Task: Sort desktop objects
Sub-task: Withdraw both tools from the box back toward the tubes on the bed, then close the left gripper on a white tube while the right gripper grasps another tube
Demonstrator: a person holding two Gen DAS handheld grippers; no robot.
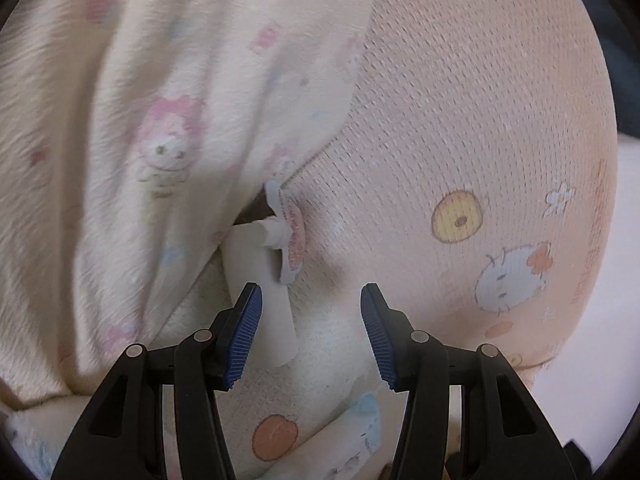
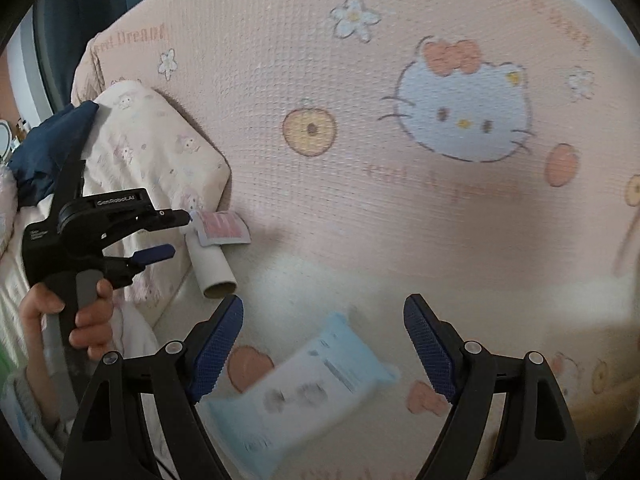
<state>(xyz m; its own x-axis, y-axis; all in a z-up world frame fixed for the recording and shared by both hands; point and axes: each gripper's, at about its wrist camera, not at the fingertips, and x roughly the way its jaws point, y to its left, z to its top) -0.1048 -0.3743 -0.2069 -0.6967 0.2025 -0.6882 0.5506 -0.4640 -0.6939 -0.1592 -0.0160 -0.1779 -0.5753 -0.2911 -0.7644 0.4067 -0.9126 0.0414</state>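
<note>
A white tube (image 1: 260, 280) with a pink-and-white flat tag or brush head (image 1: 294, 236) lies on the pink cartoon-print sheet, against a cream pillow. It also shows in the right wrist view (image 2: 214, 268). My left gripper (image 1: 311, 304) is open, its left pad beside the tube; from the right wrist view it (image 2: 170, 234) hovers just left of the tube, held by a hand. My right gripper (image 2: 323, 316) is open and empty above a light-blue wipes pack (image 2: 304, 396), which looks blurred.
The cream cartoon pillow (image 2: 160, 160) lies at the left, with dark blue cloth (image 2: 44, 152) behind it. The pink Hello Kitty sheet (image 2: 400, 200) covers the surface. A white edge (image 1: 600, 320) shows at the right.
</note>
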